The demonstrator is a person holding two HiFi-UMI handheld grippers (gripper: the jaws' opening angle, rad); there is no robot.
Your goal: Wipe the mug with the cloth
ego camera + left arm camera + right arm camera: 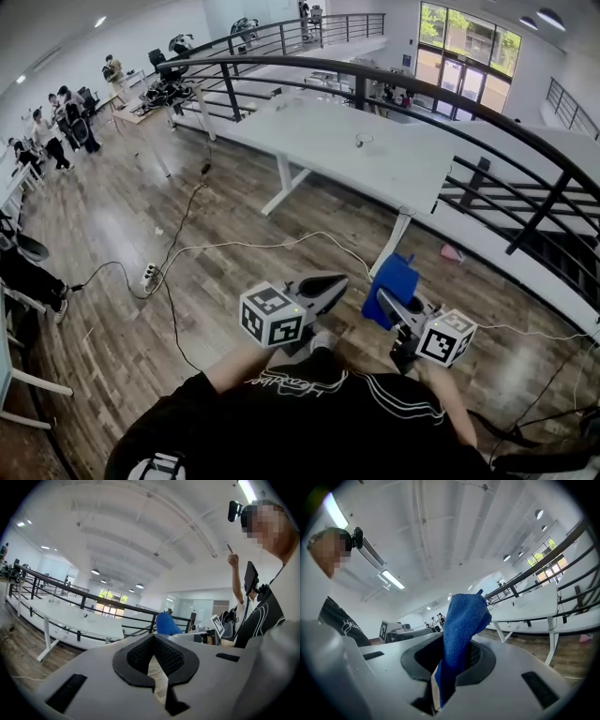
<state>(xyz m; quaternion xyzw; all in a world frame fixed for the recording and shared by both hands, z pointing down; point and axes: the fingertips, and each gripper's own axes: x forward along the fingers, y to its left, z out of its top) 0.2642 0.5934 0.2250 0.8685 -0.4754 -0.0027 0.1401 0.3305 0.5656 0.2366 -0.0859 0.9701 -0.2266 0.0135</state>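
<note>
Between the right gripper's (451, 662) jaws a blue cloth (462, 619) is pinched, its lower corner hanging through the slot and its bunched upper part standing above the dark pads (480, 658). The left gripper (153, 640) has its jaws pressed together at the tips, and nothing sits between them. From the head view both grippers are held close in front of the person's dark shirt (319, 412), above the wooden floor (122, 216), with the left gripper (325, 287) just beside the right gripper (394, 306) and the cloth (395, 279) sticking out ahead of the right one. Well beyond them stands a long white table (309, 141), carrying one small pale object (364, 140) toward its right end, nearer the far edge; it is too small to tell whether this is the mug. A curved black railing (487, 127) runs behind the table. A pale cable (234, 246) trails across the floor, and several people (45, 127) stand far off at the left.
</note>
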